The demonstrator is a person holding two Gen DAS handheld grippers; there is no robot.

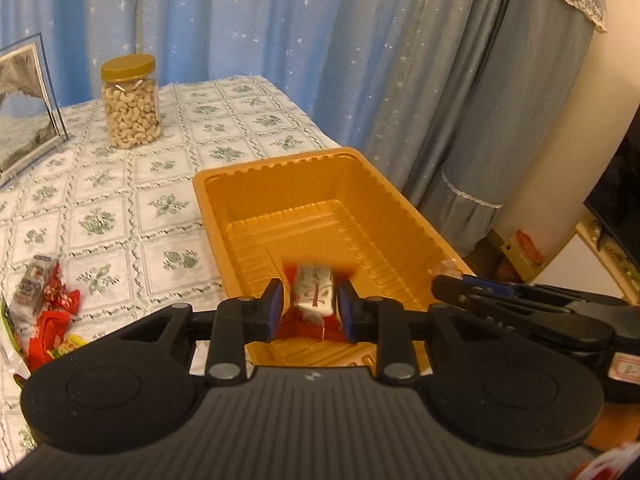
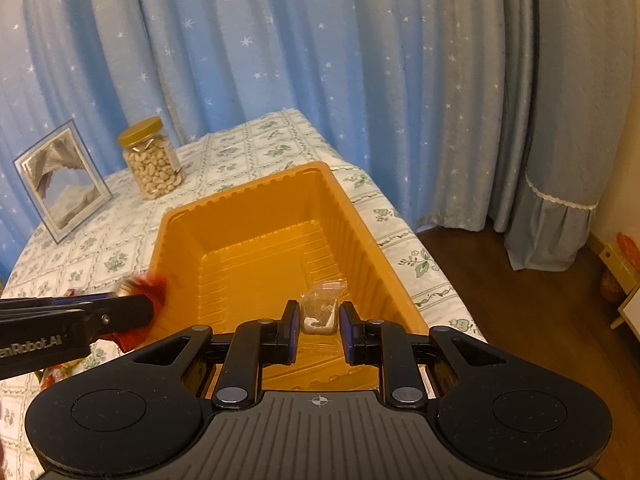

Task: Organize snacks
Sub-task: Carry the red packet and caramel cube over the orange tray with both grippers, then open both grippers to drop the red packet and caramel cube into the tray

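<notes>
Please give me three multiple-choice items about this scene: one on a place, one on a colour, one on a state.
1. Where does the cashew jar stand? A on the floor; B on the tablecloth; C on a shelf.
2. Its lid is: A blue; B white; C gold.
3. The right claw is: A shut on a clear packet; B open and empty; C shut on the jar.
Answers: B, the patterned cloth lies under the jar; C, the lid looks gold; A, its pads press the packet.
</notes>
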